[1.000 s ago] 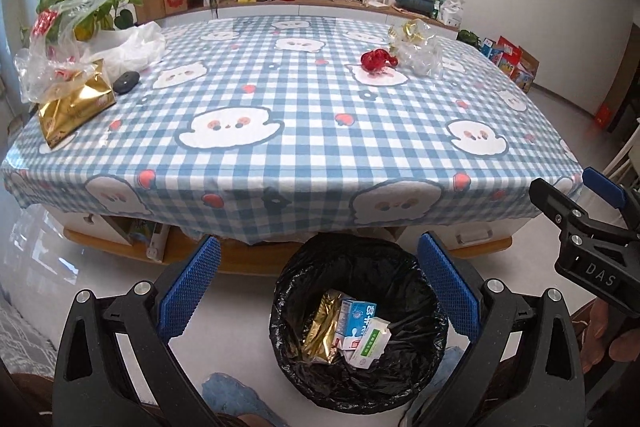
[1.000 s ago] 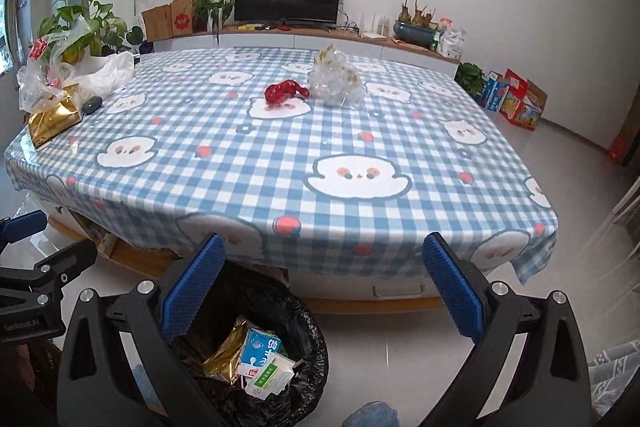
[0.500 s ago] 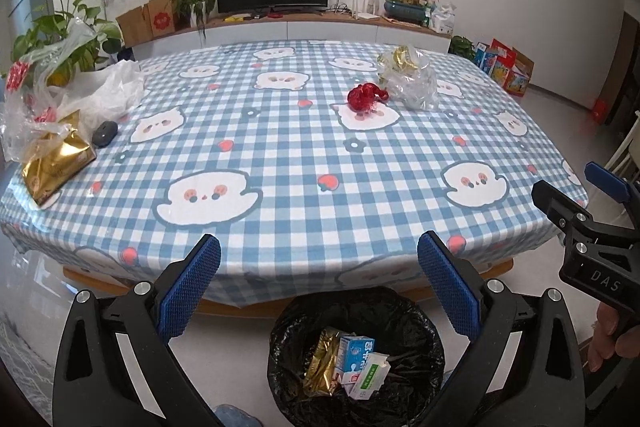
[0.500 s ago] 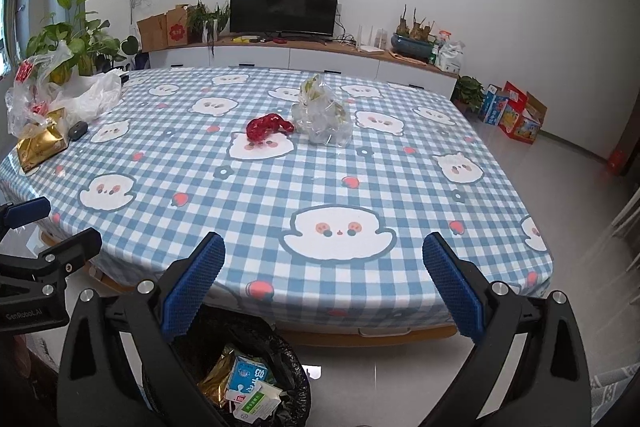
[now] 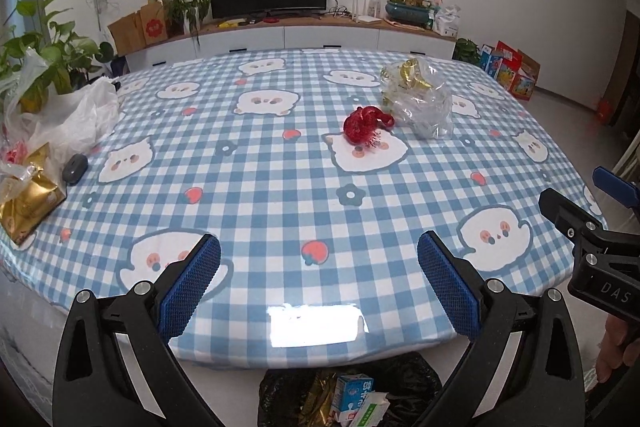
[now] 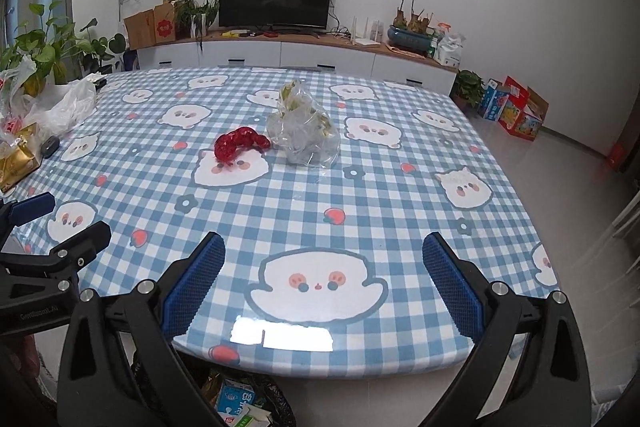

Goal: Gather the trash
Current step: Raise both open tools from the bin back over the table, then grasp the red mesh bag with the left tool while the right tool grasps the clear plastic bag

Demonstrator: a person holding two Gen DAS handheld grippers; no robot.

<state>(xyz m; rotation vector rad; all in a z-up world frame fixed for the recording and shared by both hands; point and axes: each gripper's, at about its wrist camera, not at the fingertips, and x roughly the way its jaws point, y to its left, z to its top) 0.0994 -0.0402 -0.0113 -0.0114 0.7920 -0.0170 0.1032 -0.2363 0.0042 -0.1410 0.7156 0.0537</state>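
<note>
Your left gripper [image 5: 319, 281] and right gripper [image 6: 323, 281]: jaws wide, empty, over counter [image 5: 280, 195] near edge; bin [image 5: 400, 383] below.

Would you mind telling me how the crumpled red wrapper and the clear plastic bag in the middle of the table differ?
The crumpled red wrapper is opaque and bright red; the clear plastic bag is see-through, with yellow-green scraps inside. The wrapper is the smaller and lies low on the blue checked tablecloth; the bag is bulkier and stands taller. Both are crumpled, sit side by side mid-table, and are untouched by either tool.
</note>
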